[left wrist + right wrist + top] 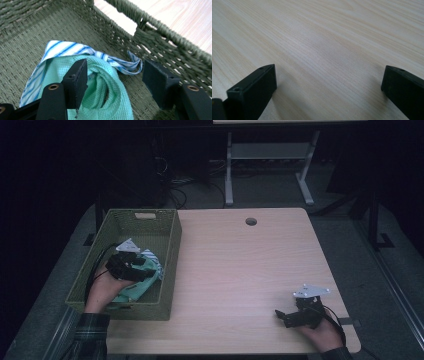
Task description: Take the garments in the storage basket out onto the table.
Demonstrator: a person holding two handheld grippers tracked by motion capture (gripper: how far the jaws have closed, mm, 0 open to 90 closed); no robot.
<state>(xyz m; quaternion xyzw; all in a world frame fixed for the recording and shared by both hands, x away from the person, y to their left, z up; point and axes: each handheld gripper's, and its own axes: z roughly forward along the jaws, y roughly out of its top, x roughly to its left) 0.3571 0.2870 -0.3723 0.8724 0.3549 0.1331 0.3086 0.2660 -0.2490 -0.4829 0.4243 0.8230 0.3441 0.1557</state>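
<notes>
— Mint-green waffle cloth [100, 82] lies bunched on the floor of the woven basket [170, 245], with a blue-striped white cloth [62, 48] under and behind it. In the high view its long axis runs from the near left toward the far right wall of the basket.

— How many cloths do you count?

— Two, one of each, touching. One basket, at the left edge of the wooden surface [240, 265].

— And the left gripper [115, 75]?

— It is down inside the basket. Its fingers stand fairly wide apart; one finger [77, 80] rests against the green cloth, the other is beside the basket wall. They straddle a raised fold, but they are not pinching it.

— The right gripper [329, 85]?

— Near the right front corner of the surface, well apart from the basket. Its fingers are spread wide over bare wood and hold nothing.
</notes>
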